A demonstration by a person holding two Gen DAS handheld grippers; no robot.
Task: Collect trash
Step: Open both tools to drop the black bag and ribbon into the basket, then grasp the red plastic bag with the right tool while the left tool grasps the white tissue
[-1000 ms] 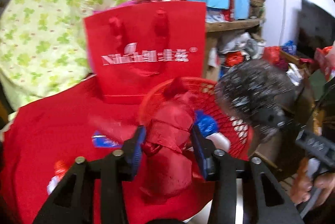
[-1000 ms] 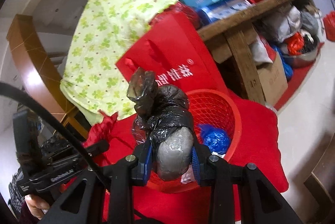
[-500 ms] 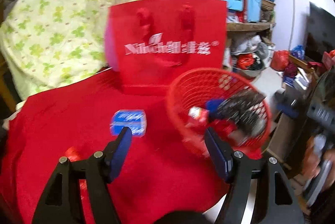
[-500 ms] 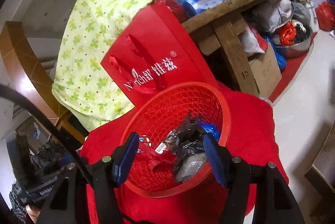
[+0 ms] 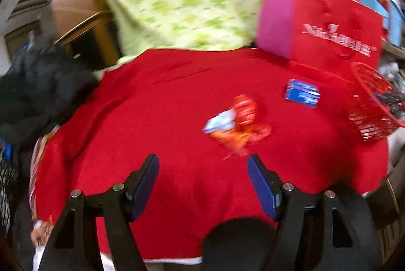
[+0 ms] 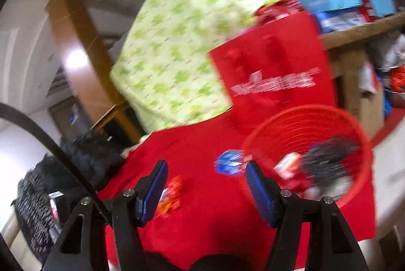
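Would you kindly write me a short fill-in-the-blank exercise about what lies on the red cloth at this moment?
1. The black bag lies inside the red ____.
2. The blue packet lies on the red ____.
3. Both the left hand-held gripper and the right hand-held gripper hold ____.
4. The crumpled wrapper lies nearest the ____ hand-held gripper.

Missing words: basket; cloth; nothing; left
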